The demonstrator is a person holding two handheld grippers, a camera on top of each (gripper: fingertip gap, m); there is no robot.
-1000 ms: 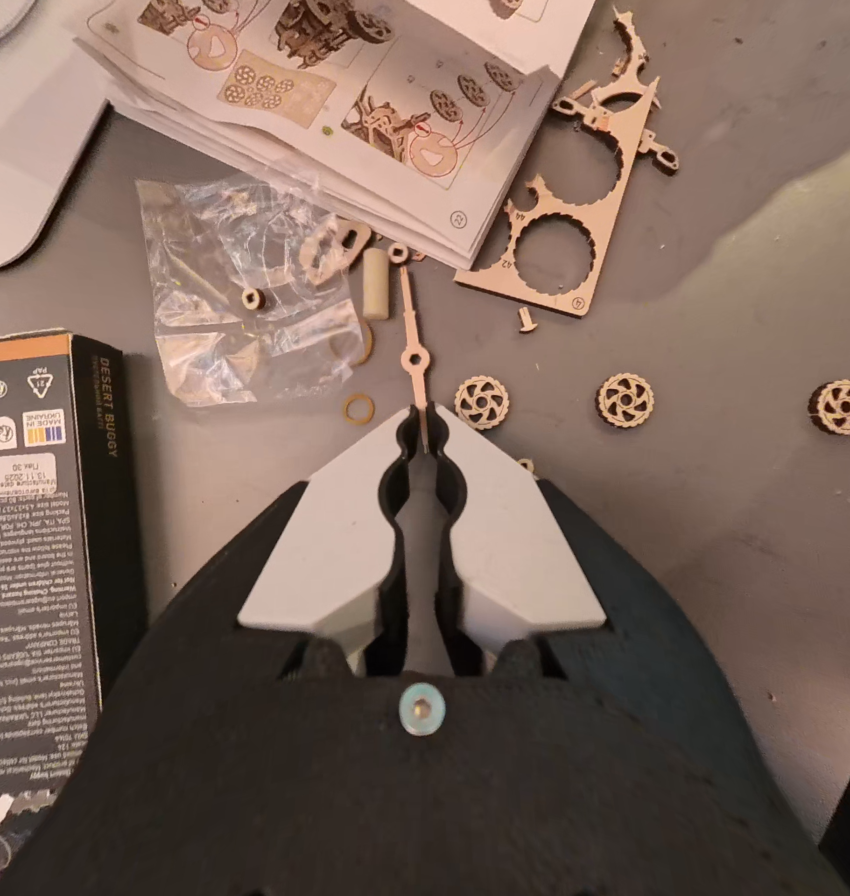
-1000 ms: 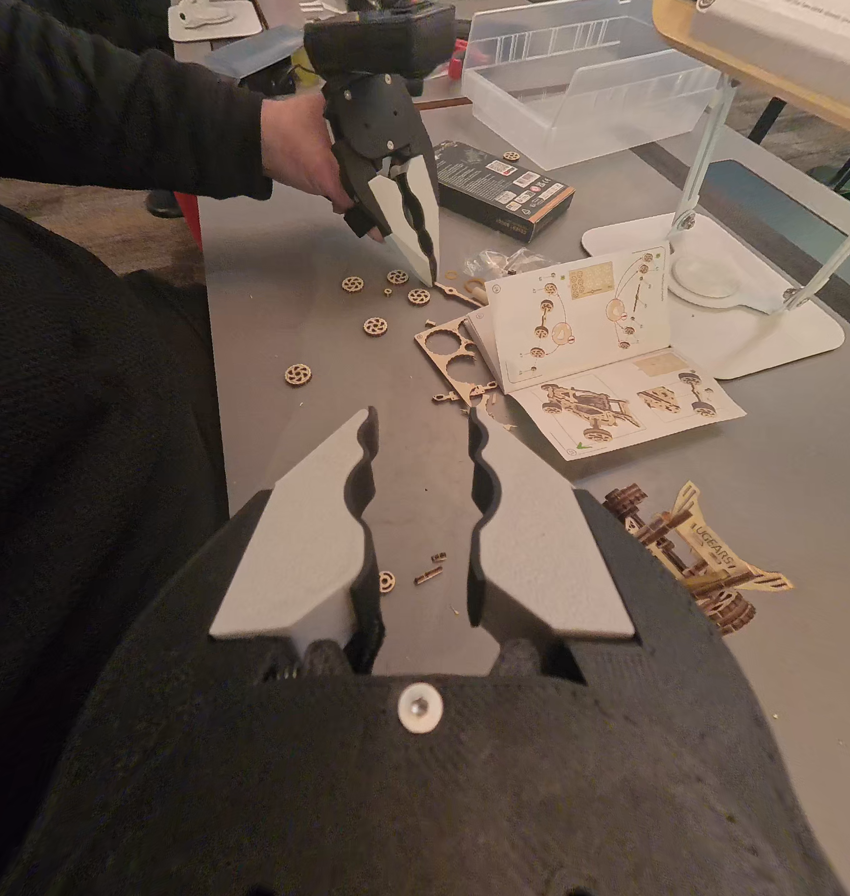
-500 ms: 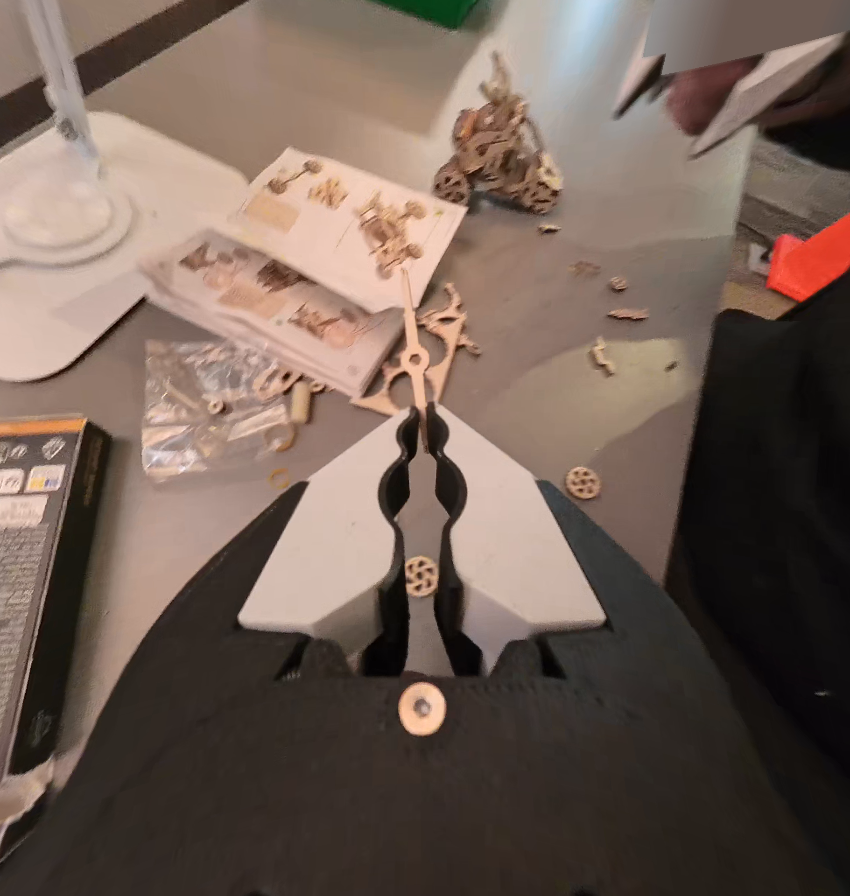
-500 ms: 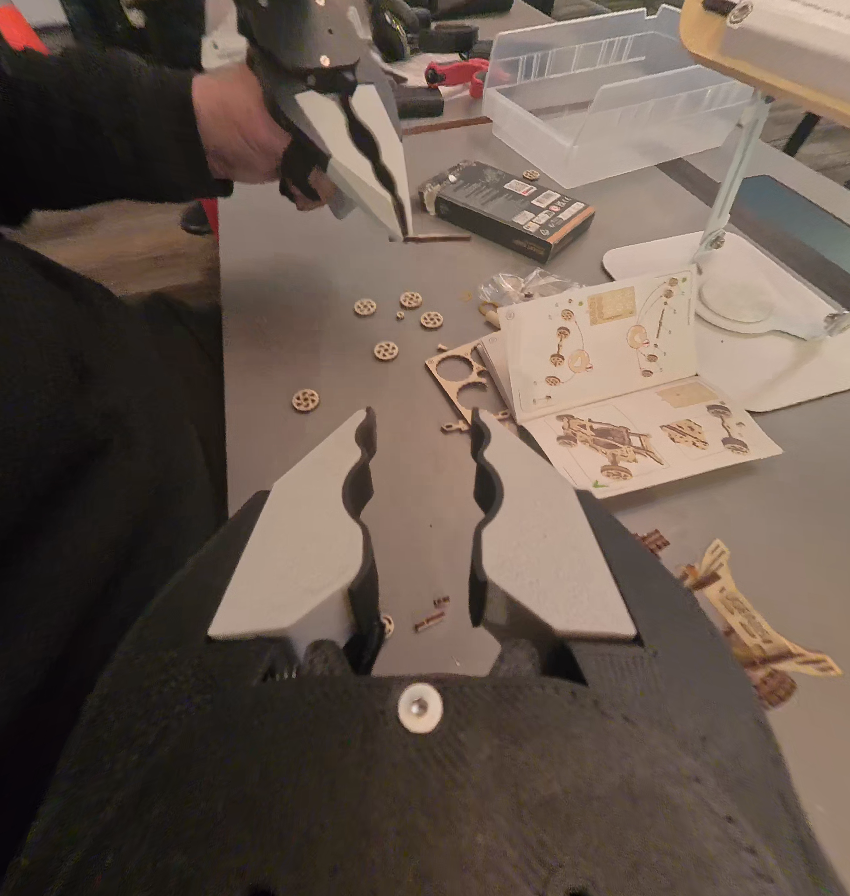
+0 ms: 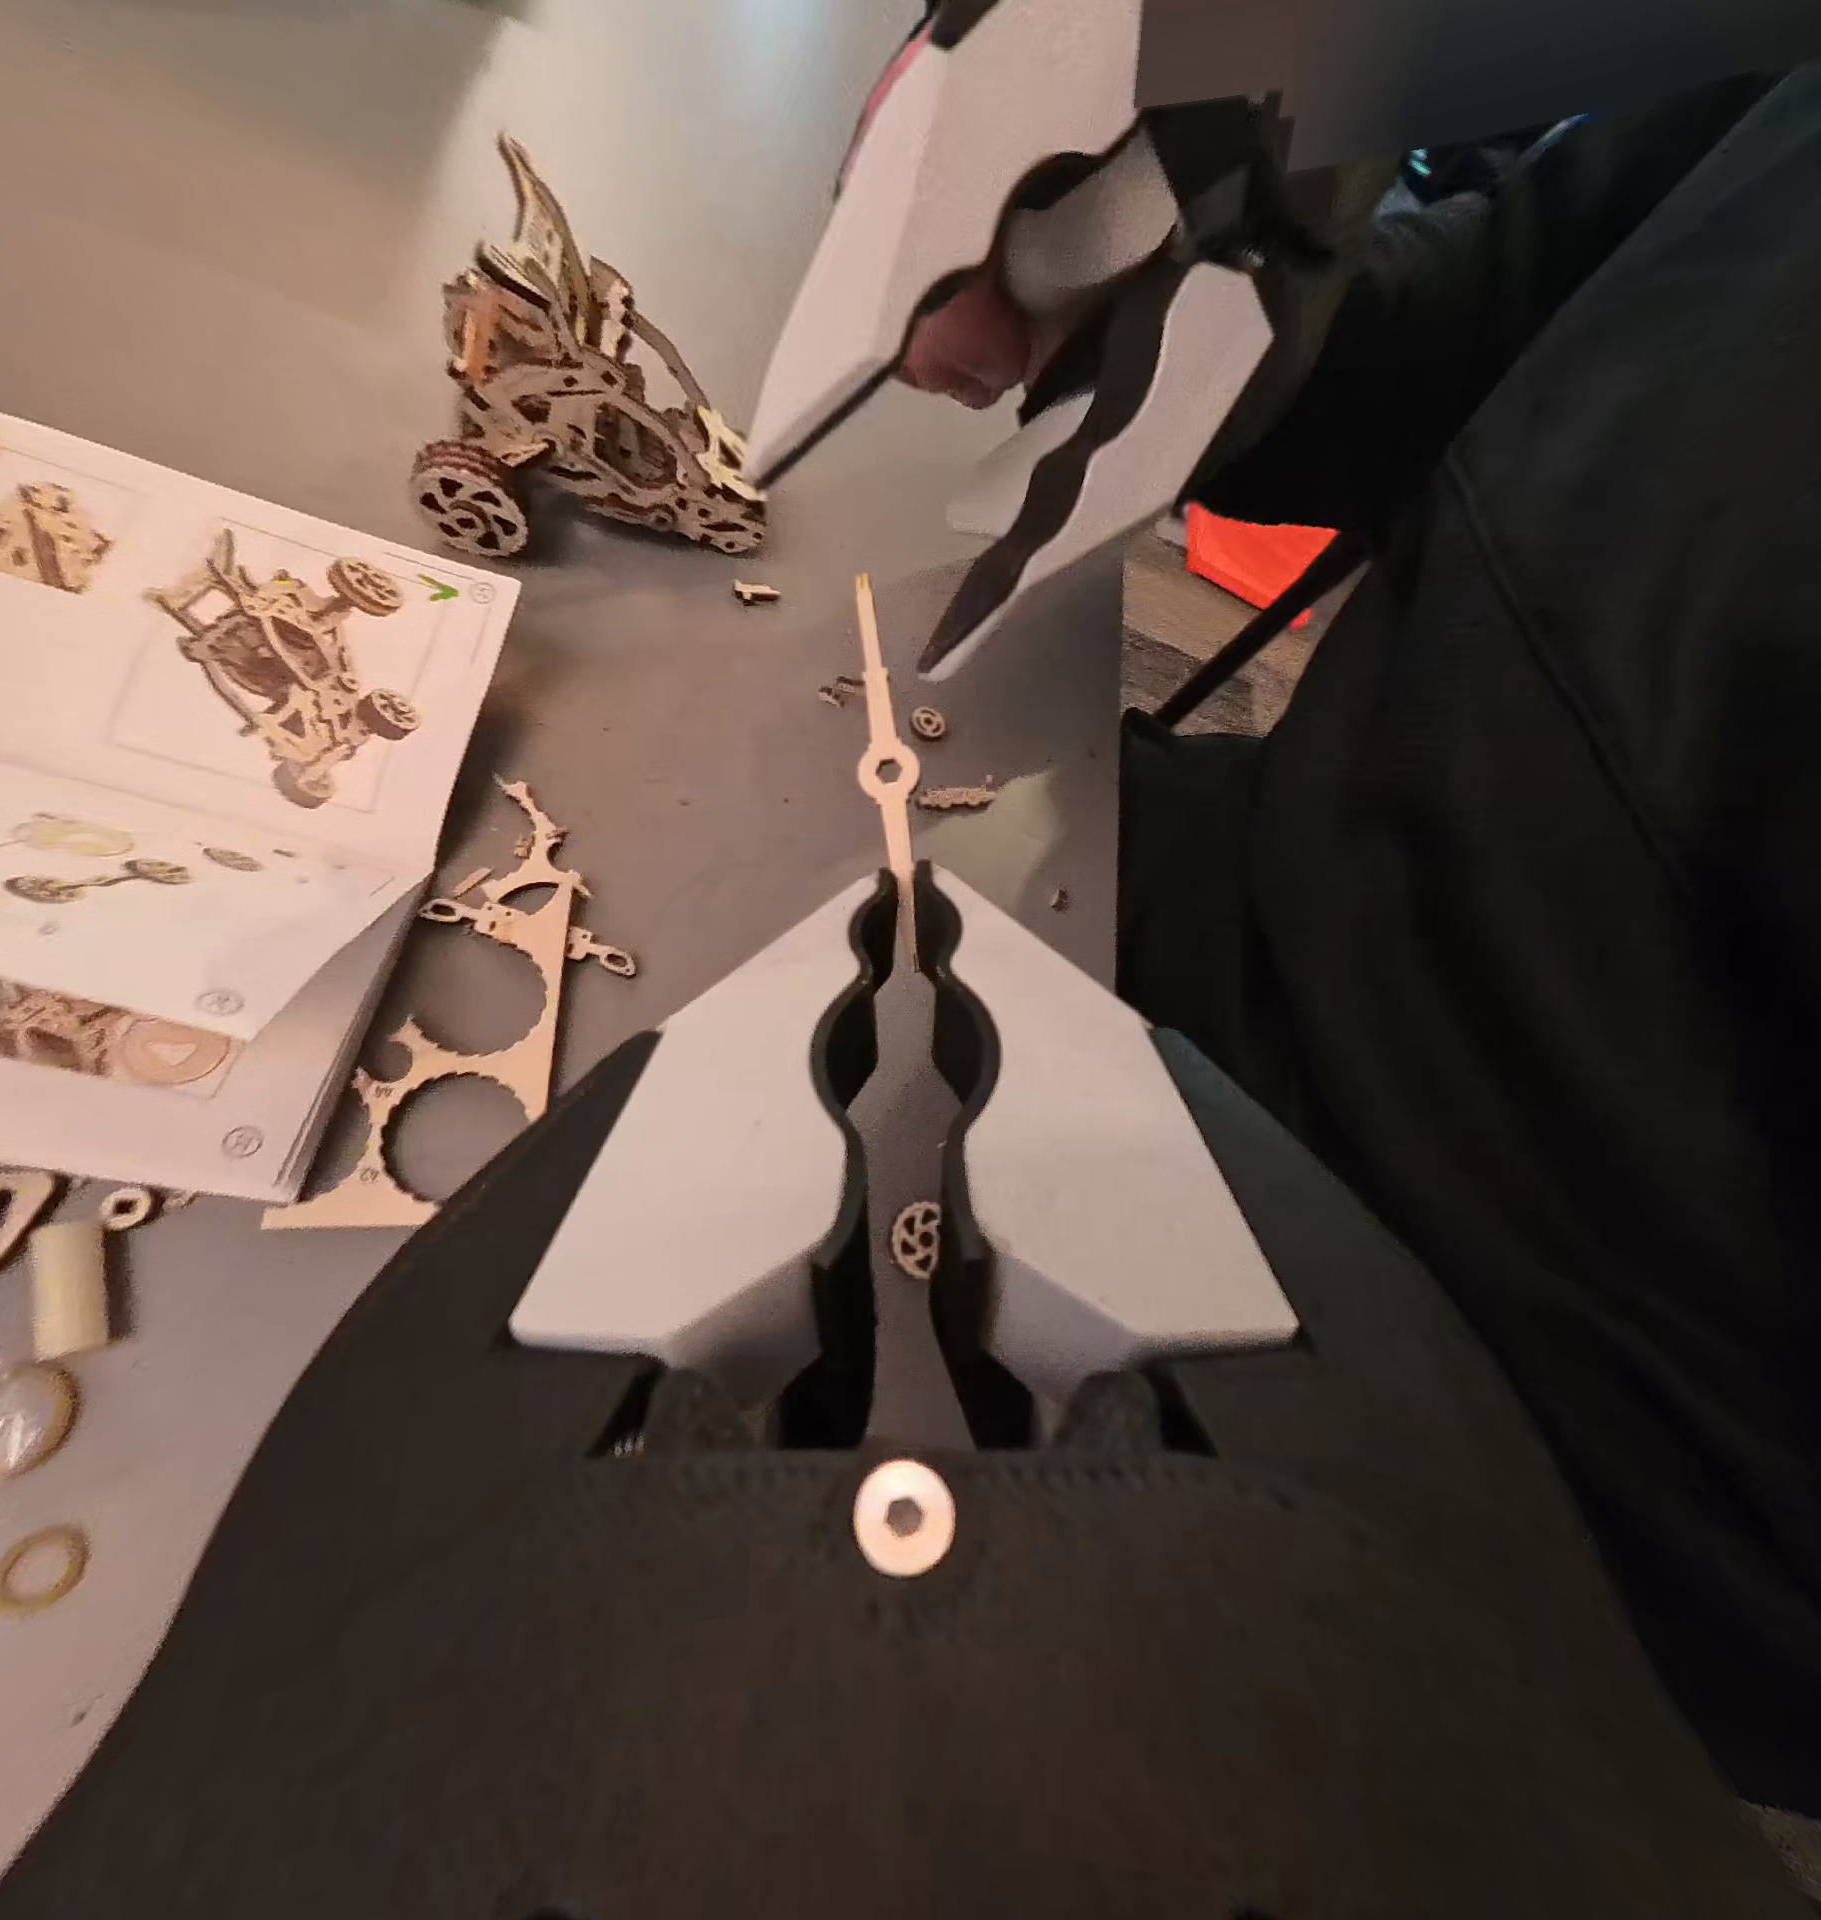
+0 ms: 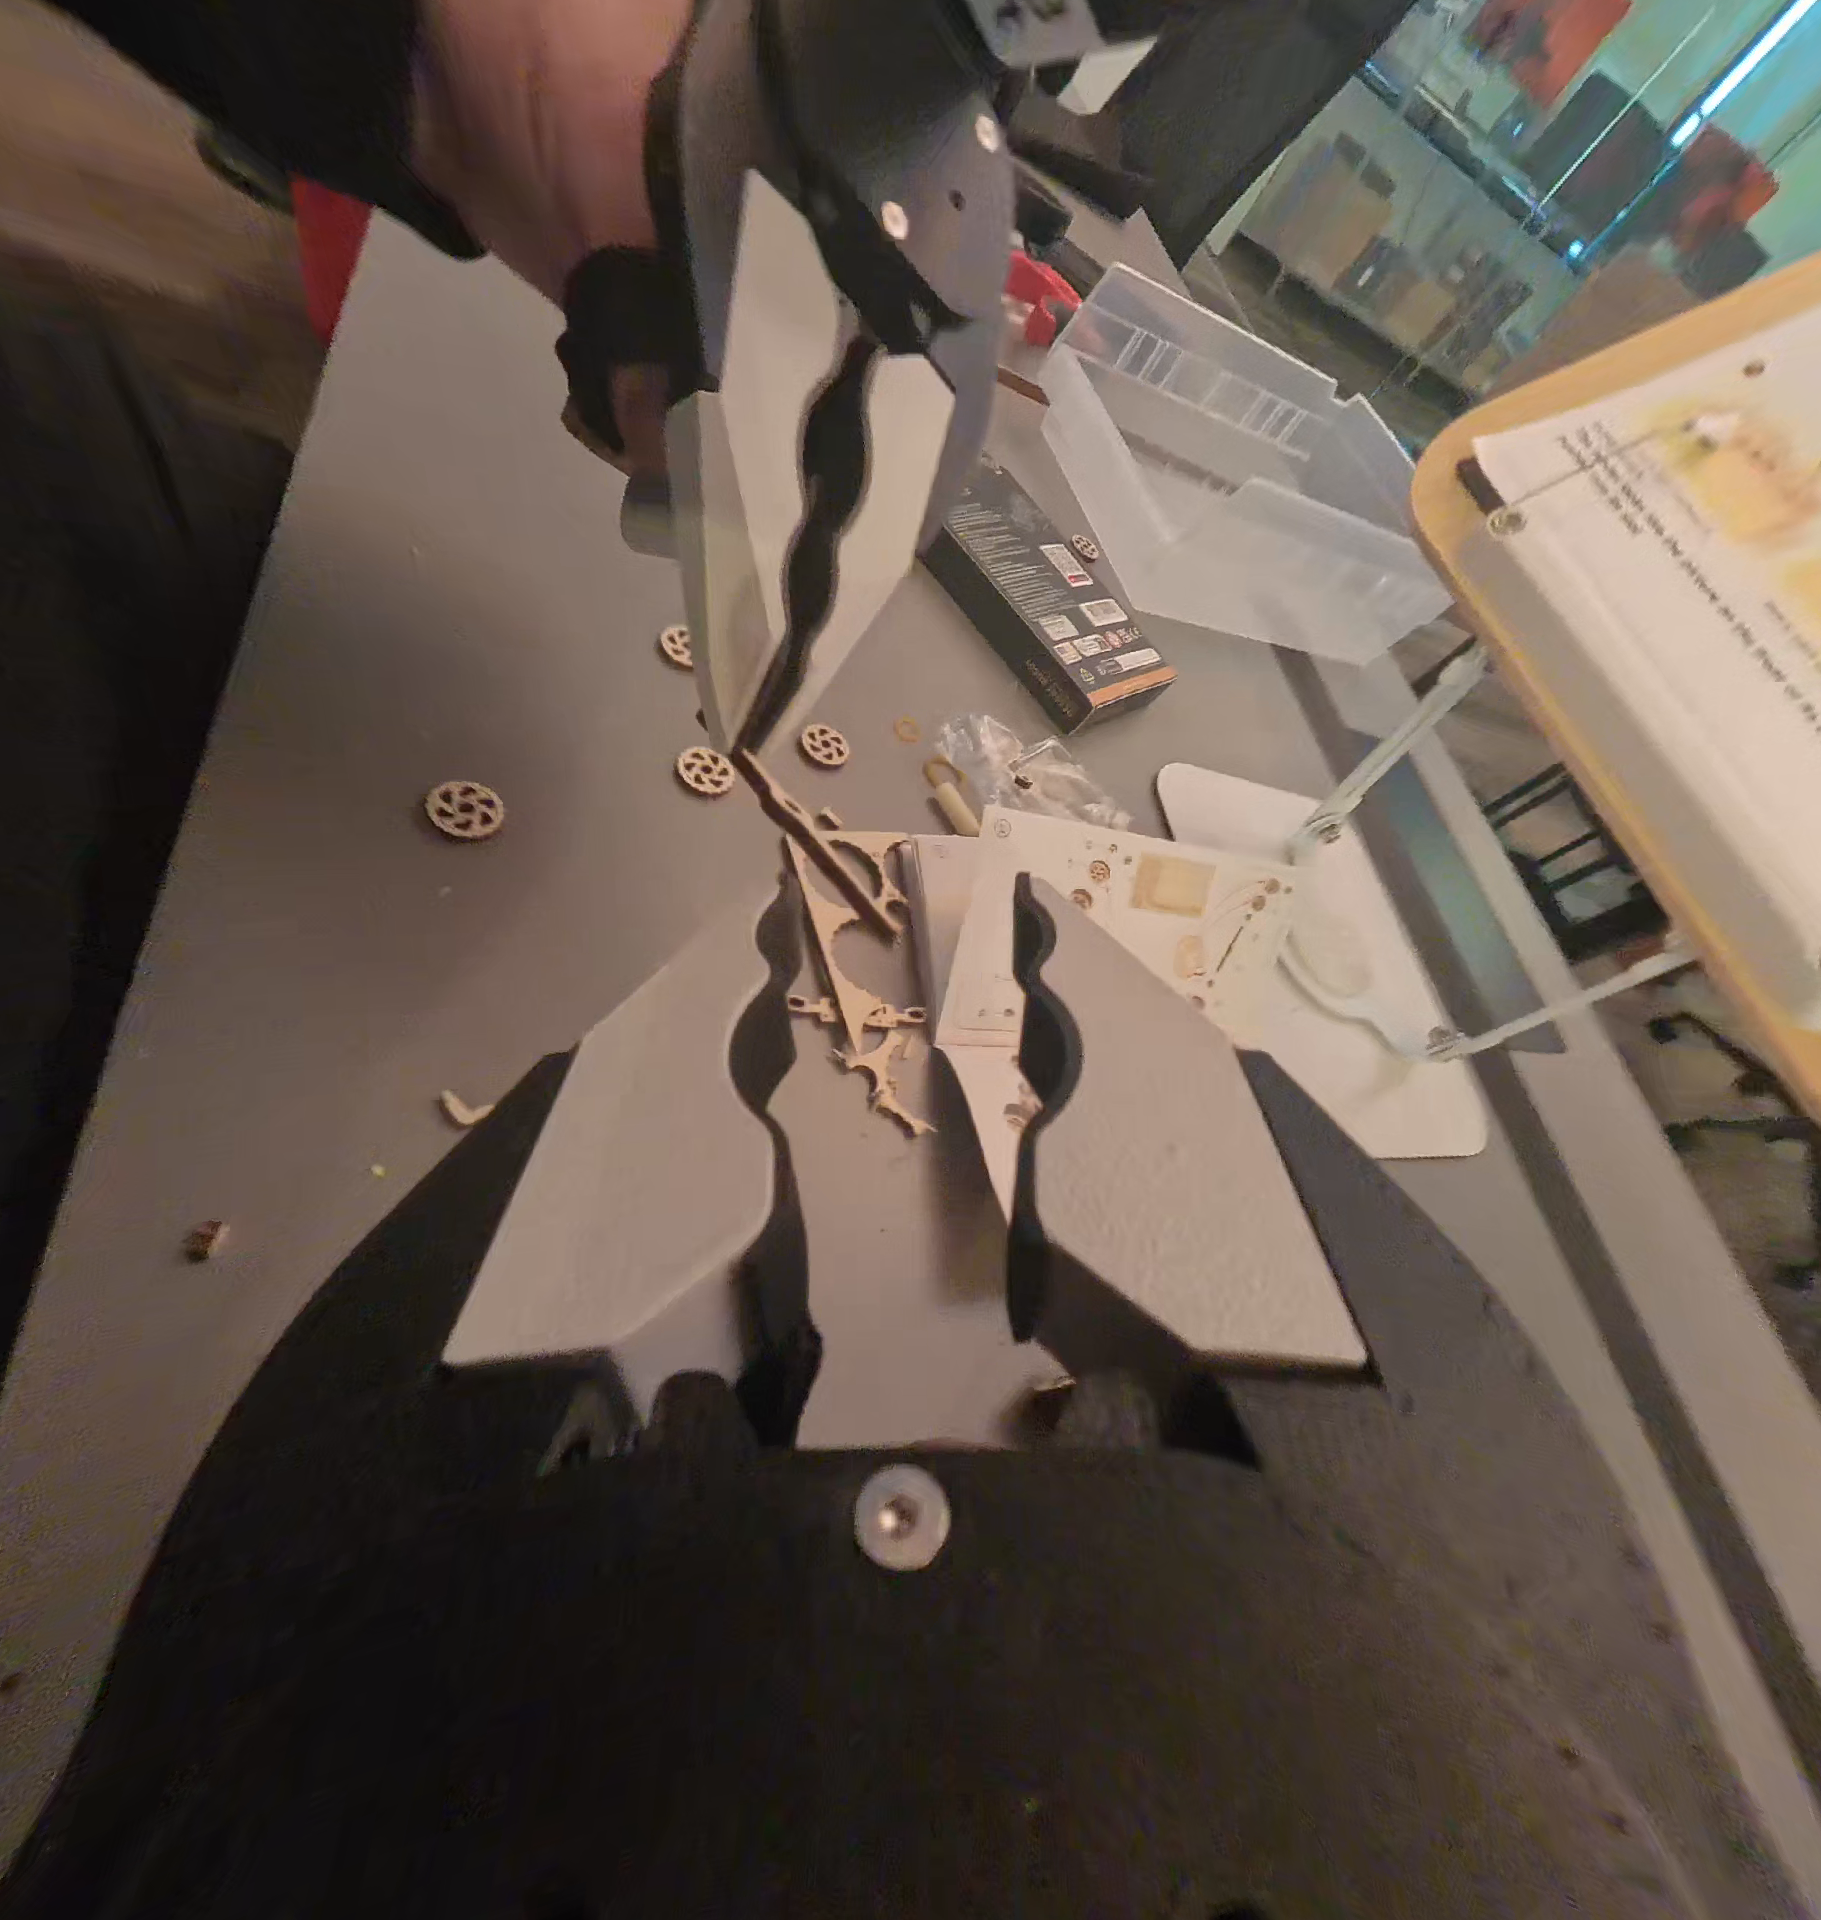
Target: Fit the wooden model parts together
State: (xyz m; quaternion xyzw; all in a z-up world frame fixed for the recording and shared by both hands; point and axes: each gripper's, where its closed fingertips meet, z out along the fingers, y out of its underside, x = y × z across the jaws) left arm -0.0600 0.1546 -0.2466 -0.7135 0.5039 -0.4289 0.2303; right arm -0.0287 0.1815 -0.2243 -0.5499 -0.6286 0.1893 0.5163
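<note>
Left gripper (image 5: 898, 914) pinches the thin wooden rod (image 5: 885, 769) by one end, so its free tip sticks out ahead. Right gripper (image 6: 895, 914) waits wide open and empty, probably to take it.

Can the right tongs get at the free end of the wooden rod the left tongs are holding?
Probably yes. The right tongs are open and empty, and the wooden rod sticks out bare beyond the left tongs, facing them.

dim warm light, blurred, distorted edges
</note>
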